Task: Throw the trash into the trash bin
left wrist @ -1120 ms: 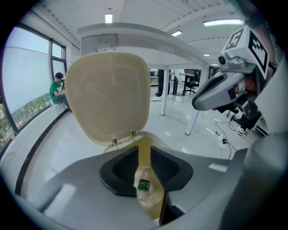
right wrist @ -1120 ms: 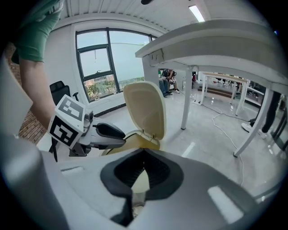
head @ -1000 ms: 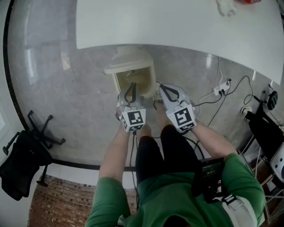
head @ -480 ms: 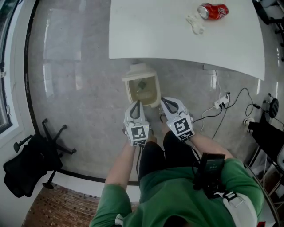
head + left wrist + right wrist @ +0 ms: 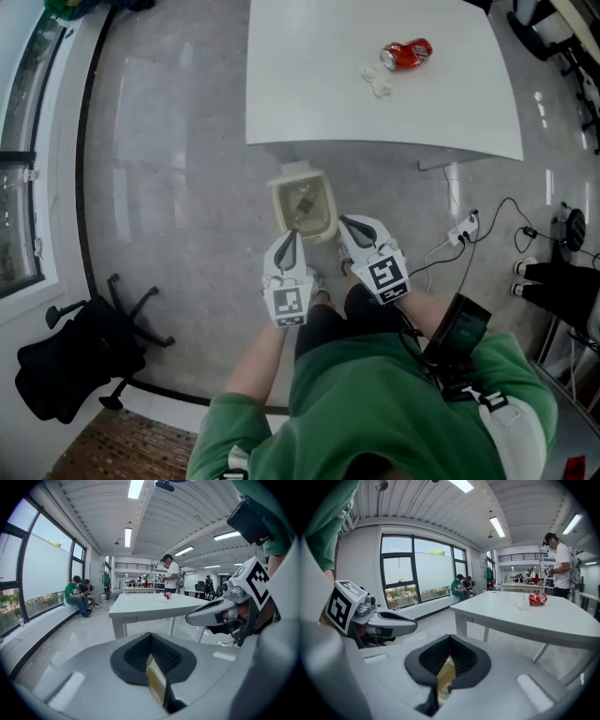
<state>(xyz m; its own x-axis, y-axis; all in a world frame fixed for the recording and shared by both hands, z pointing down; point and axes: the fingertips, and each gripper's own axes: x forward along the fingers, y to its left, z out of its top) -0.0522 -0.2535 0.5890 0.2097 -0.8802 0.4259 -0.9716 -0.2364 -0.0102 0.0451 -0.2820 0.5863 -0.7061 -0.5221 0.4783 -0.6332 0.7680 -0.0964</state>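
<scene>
Overhead, the left hand-held gripper point(image 5: 288, 246) and right hand-held gripper point(image 5: 354, 230), both closed and empty, hang side by side near the floor-standing trash bin point(image 5: 330, 202), while the red can point(image 5: 406, 53) and white scrap point(image 5: 377, 82) lie on the table point(image 5: 309, 84).

Your left gripper point(image 5: 289, 236) covers part of the near rim of the trash bin point(image 5: 277, 208), and the dark scrap point(image 5: 304, 203) lying inside it is too small to name. The picture's top edge cuts off the far side of the table point(image 5: 309, 84). On it, the white scrap point(image 5: 376, 82) just beside the red can point(image 5: 406, 53) is too small to identify. In your left gripper view only a yellowish sliver point(image 5: 157, 681) shows through the slit between the closed jaws, too little to tell what it is. Your right gripper view gives the same kind of sliver point(image 5: 445, 674). At the near right corner a red thing point(image 5: 574, 466) is cut by the edge.
</scene>
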